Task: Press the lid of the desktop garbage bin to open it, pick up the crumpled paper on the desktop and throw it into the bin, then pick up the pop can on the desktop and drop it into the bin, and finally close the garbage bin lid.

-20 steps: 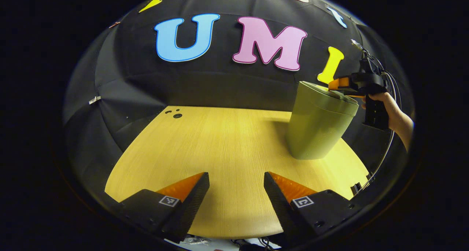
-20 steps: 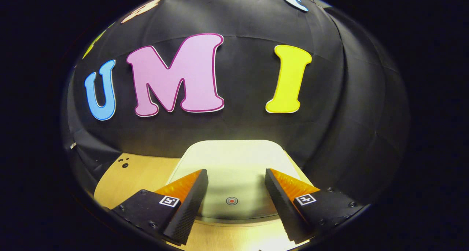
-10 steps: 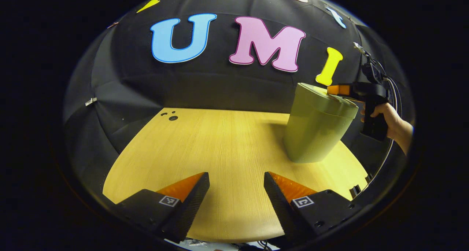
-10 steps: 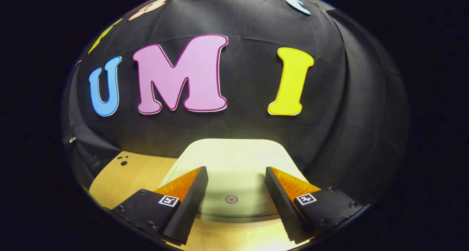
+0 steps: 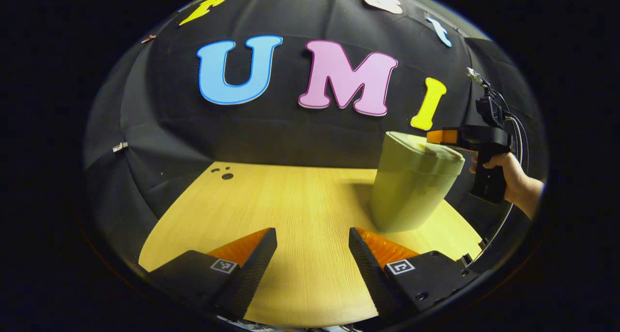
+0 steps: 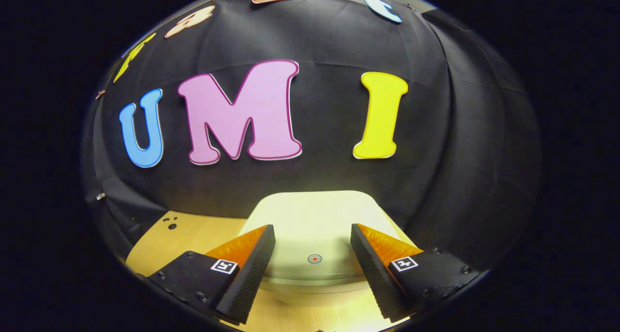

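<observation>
Both right gripper (image 6: 312, 240) fingers wide apart, empty, above closed bin lid (image 6: 315, 215).

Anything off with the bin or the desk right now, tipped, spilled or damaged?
Nothing stands out. The bin stands upright on the desk, lid shut and level, the right gripper open just over it.

My left gripper view looks low across the wooden tabletop (image 5: 290, 201) toward the back wall, bin (image 5: 411, 186) far right. My right gripper view hovers close above that bin's lid (image 6: 315, 215), facing the same wall.
</observation>
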Motion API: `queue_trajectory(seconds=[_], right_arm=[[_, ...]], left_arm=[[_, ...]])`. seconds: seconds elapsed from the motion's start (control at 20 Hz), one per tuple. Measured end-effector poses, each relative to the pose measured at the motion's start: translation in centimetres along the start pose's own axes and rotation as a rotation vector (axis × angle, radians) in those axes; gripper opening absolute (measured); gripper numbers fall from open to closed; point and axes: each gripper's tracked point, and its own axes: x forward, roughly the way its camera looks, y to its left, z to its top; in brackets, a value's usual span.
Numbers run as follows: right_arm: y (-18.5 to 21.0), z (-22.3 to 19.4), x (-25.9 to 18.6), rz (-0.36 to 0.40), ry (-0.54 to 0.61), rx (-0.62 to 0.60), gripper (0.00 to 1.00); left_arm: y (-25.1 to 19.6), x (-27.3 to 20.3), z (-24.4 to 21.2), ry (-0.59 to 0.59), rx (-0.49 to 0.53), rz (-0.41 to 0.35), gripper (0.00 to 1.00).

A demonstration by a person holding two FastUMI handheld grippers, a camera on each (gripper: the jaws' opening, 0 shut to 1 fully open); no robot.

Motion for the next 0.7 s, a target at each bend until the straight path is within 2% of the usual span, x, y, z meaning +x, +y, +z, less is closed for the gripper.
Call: queue_trajectory(seconds=[0.2,0.4,0.55,0.7], right_arm=[[0.9,1.9,-4.4,0.016,-0.078,-0.010,0.98],[2.2,2.0,-9.5,0.051,-0.129,0.000,0.98],[3.2,0.9,-13.0,0.070,-0.141,-0.003,0.98],[4.5,-1.6,-16.2,0.092,-0.112,0.013,0.98]], left_arm=[[0.1,-1.8,2.5,-0.094,0.001,0.007,0.96],[1.0,-4.4,4.2,-0.187,0.023,0.054,0.95],[1.1,-6.2,4.3,-0.241,0.044,0.087,0.96],[0.2,-7.4,3.7,-0.255,0.052,0.057,0.96]])
